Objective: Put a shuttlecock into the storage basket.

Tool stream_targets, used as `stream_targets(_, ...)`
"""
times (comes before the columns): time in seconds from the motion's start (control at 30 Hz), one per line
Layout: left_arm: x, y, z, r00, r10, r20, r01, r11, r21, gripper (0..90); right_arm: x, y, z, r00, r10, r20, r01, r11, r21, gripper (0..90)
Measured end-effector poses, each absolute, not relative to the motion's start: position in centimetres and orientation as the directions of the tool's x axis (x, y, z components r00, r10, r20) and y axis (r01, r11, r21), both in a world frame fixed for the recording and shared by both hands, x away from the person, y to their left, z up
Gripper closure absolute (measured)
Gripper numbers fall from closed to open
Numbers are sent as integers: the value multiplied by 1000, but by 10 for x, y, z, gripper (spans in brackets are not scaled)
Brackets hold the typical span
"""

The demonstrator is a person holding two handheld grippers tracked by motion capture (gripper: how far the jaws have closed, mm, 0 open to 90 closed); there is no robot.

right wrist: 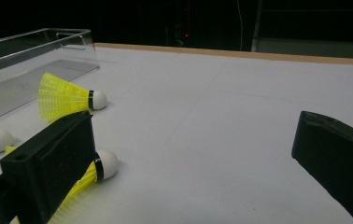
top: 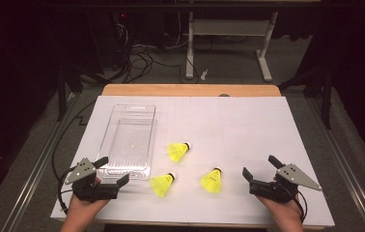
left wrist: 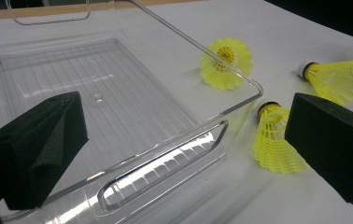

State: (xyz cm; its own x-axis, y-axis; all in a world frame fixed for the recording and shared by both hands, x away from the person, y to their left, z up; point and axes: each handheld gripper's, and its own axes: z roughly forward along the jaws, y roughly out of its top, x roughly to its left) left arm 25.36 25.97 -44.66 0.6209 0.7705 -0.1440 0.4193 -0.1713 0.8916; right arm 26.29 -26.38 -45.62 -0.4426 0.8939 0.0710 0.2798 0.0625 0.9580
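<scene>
Left gripper [top: 113, 170] at lower left of the high view, jaws wide apart, nothing between the pads, held in a hand [top: 81, 209] coming in from the bottom edge. It sits at the near end of the clear plastic bin [top: 142, 110]; in the left gripper view the bin's handled near wall [left wrist: 165, 158] lies between the two black jaws, not touched.

Right gripper [top: 259, 166] at lower right of the high view, jaws also spread, holding nothing, resting low over the white table sheet [top: 248, 125].

Three yellow shuttlecocks lie on the sheet, centre of the high view, all outside the bin. Upper shuttlecock [top: 178, 151] just right of the bin. Lower left shuttlecock [top: 161, 184] near the bin's near right corner, just right of the left gripper. Lower right shuttlecock [top: 212, 181] between the two grippers, nearer the right one; in the right gripper view it [right wrist: 101, 167] is partly hidden behind that gripper's left jaw, cork tip showing.
</scene>
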Motion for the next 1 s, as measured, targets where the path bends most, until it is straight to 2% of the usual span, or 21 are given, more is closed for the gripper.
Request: stream_targets(1.0, 253, 262, -446, 627, 764, -153, 413, -161, 896, 1, 264, -262, -459, -445, 894, 60, 263, 66, 963, 2)
